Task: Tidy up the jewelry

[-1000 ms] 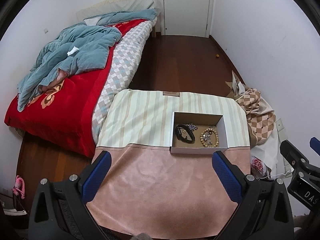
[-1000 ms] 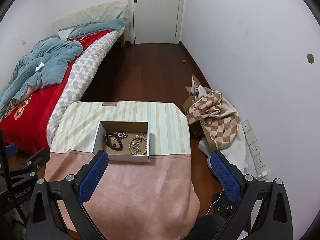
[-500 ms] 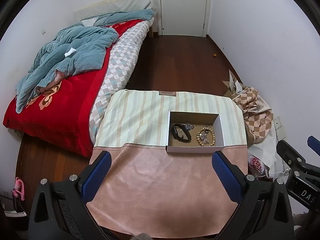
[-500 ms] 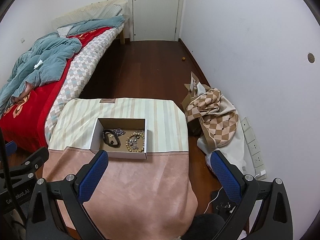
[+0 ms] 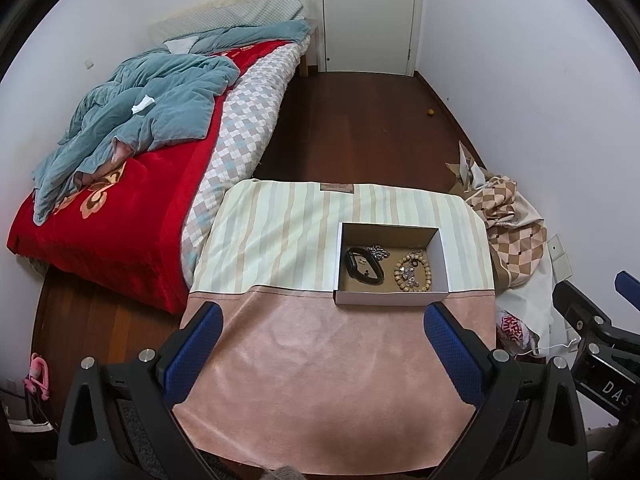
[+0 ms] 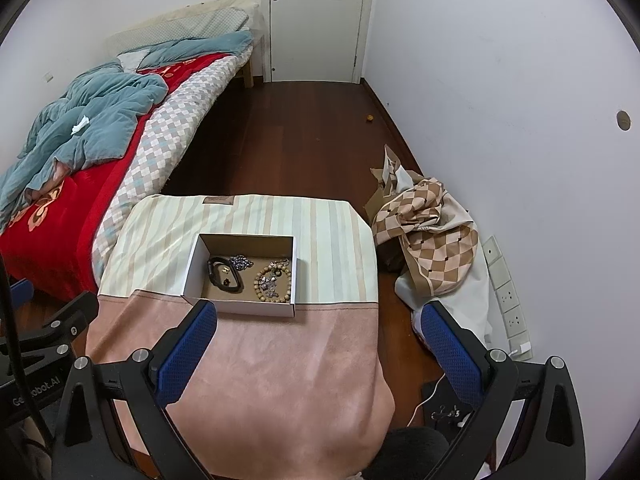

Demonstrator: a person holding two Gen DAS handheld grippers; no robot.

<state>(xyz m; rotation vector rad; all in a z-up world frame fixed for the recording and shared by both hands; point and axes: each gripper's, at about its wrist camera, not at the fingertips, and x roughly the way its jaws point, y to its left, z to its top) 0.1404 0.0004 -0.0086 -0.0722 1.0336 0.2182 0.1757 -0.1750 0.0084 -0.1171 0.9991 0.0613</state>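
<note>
An open cardboard box (image 5: 445,260) (image 6: 192,270) stands on the cloth-covered table (image 5: 320,360) (image 6: 272,360). Inside lie a black band (image 5: 363,265) (image 6: 224,274), a silver chain (image 5: 378,251) (image 6: 241,261) and a wooden bead bracelet (image 5: 414,271) (image 6: 273,283) with small metal pieces. My left gripper (image 5: 320,348) is open and empty, held above the pink near part of the table. My right gripper (image 6: 318,344) is open and empty, held above the table's right side, short of the box.
A bed (image 5: 132,160) with a red cover and a blue quilt lies to the left. A checked cloth heap (image 6: 432,232) and wall sockets (image 6: 506,292) are on the right. A dark wood floor (image 6: 296,136) runs to a white door (image 6: 316,20).
Both grippers drifted slightly back from the table, so the box sits a little lower and nearer the fingers in view. Jaws stayed open; the jewelry did not move.
</note>
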